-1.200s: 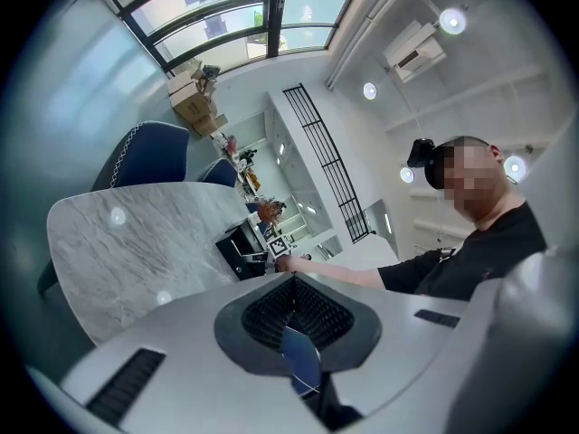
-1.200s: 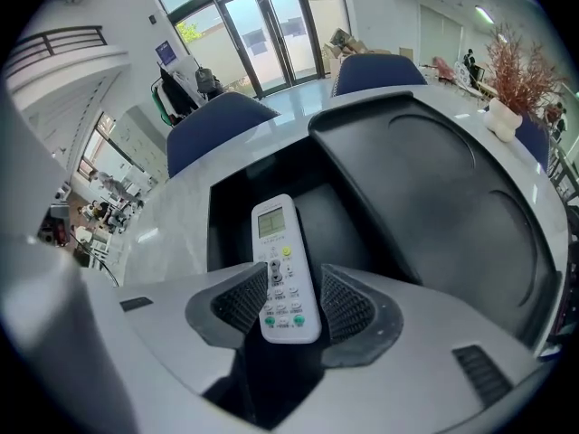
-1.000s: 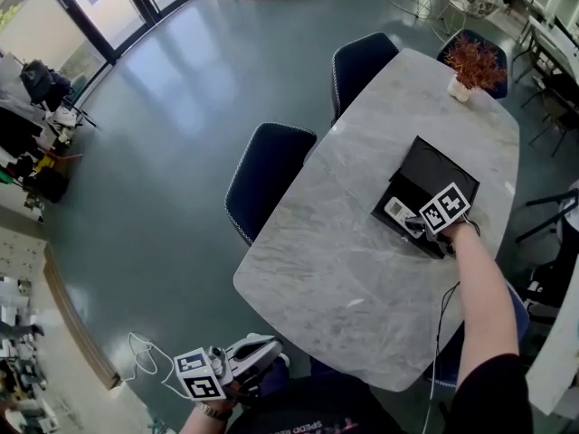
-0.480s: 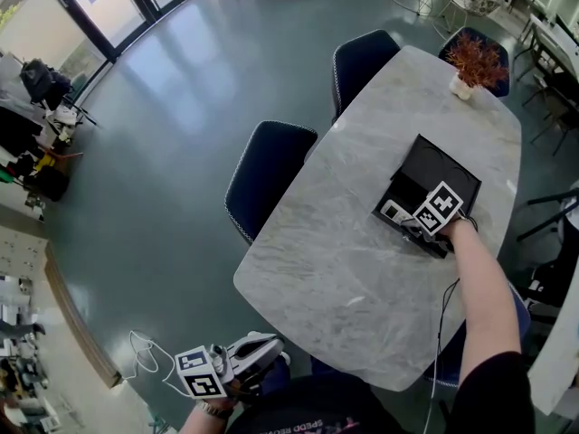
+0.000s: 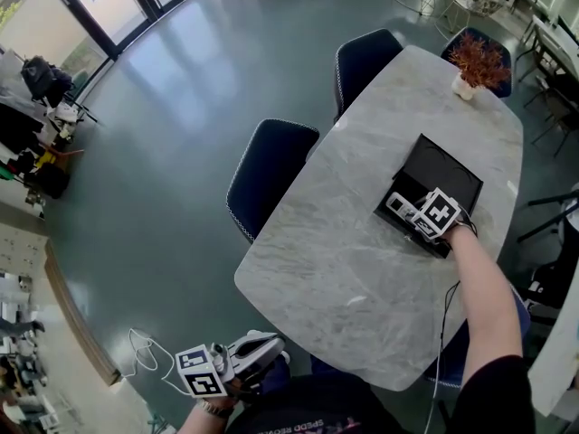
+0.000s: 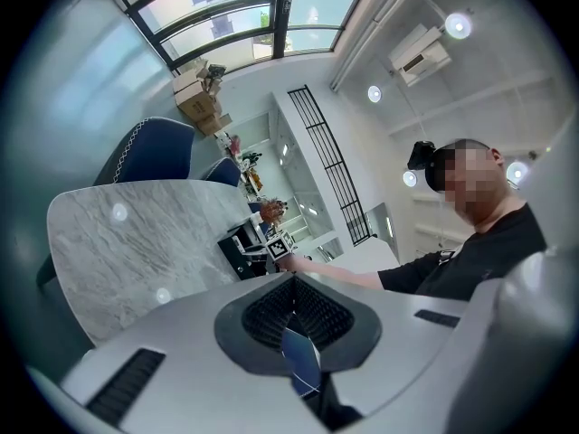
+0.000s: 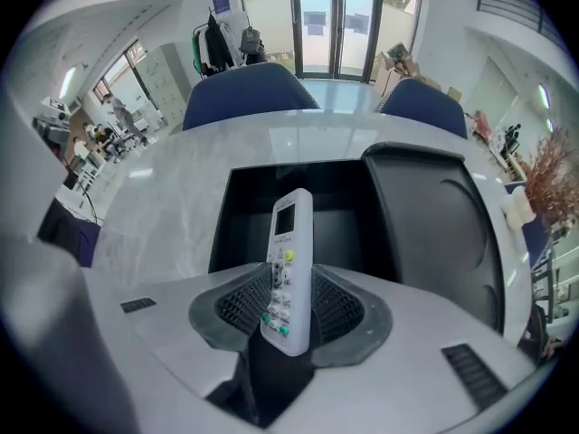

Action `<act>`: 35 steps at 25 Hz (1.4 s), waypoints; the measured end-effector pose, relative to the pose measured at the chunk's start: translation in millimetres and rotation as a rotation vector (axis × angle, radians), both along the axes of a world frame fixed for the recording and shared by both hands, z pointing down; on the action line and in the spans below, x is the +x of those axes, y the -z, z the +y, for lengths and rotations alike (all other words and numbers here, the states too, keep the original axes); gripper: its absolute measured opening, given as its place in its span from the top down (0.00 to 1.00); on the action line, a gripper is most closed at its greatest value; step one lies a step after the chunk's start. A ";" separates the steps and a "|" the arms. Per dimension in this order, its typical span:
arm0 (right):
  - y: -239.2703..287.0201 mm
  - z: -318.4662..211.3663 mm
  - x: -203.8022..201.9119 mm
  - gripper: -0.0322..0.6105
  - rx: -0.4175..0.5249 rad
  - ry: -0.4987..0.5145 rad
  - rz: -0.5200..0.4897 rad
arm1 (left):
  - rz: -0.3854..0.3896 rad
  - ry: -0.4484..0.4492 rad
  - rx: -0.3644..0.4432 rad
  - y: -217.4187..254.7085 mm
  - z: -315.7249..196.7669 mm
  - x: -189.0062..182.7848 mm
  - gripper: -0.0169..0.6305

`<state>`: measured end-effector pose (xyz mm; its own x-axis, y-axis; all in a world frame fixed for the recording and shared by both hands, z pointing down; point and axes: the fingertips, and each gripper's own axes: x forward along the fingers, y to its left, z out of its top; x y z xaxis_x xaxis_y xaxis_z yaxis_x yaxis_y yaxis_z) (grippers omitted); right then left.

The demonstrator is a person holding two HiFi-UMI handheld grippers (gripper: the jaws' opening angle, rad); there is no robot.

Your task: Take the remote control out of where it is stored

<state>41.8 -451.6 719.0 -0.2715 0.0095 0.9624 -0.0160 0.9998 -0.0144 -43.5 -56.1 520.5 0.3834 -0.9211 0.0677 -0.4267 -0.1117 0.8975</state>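
A white remote control with a small screen and coloured buttons stands between my right gripper's pads, over the open black box. The jaws have just been closing, and both pads now press on the remote's sides. In the head view the right gripper points steeply down at the near end of the box, with the remote showing beside it. My left gripper hangs low, off the table's near-left corner, with its jaws together and nothing in them.
The box lies on a grey marble table, its lid folded back to the right. A red plant in a white pot stands at the table's far end. Two dark blue chairs line the left side.
The right gripper's marker cube has rolled and shifted slightly toward the box's near end, over the remote. The left gripper has stayed where it was.
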 end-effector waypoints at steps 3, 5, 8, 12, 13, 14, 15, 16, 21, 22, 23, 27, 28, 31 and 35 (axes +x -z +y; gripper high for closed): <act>0.3 -1.6 1.2 0.72 0.090 0.042 0.021 | 0.000 -0.002 0.001 -0.6 0.4 0.8 0.96; -2.4 2.8 2.7 0.72 0.119 0.089 0.035 | 0.000 -0.001 0.001 -1.0 0.7 0.7 0.96; -2.7 6.9 2.6 0.72 0.136 0.136 0.054 | 0.002 0.002 0.001 -0.3 2.3 0.5 0.96; -4.6 12.8 -1.6 0.72 0.093 0.169 0.058 | 0.002 0.002 0.004 0.6 2.7 2.8 0.96; -5.8 12.8 -3.5 0.72 0.090 0.183 0.052 | 0.002 0.003 0.005 0.6 2.2 3.0 0.96; -7.4 12.9 -3.9 0.72 0.086 0.193 0.053 | 0.002 0.004 0.005 0.3 1.8 3.2 0.96; -9.2 13.4 -2.1 0.72 0.078 0.200 0.066 | 0.002 0.005 0.005 0.1 1.9 3.5 0.96; -10.7 14.3 1.1 0.72 0.071 0.208 0.087 | 0.003 0.007 0.005 0.0 2.3 4.0 0.96; -22.8 9.9 21.9 0.76 0.094 0.238 0.197 | -0.001 0.019 0.000 3.1 3.7 3.8 0.96; -22.5 7.9 24.5 0.76 0.093 0.220 0.203 | -0.001 0.022 -0.001 2.8 4.6 2.5 0.96; -22.3 7.5 25.3 0.76 0.089 0.205 0.200 | -0.001 0.025 -0.003 1.9 6.0 1.0 0.96; -22.5 11.9 14.2 0.77 0.078 0.189 0.135 | -0.003 0.019 0.000 1.9 7.2 -0.5 0.96; -22.2 11.0 14.4 0.77 0.080 0.177 0.130 | -0.006 0.012 0.002 2.4 6.2 0.3 0.96; -16.1 7.1 14.9 0.77 0.076 0.112 0.099 | -0.009 0.000 0.002 3.1 5.7 -0.9 0.96; -0.7 1.4 10.5 0.77 0.074 0.026 0.026 | -0.007 -0.021 0.004 2.2 5.6 -2.0 0.96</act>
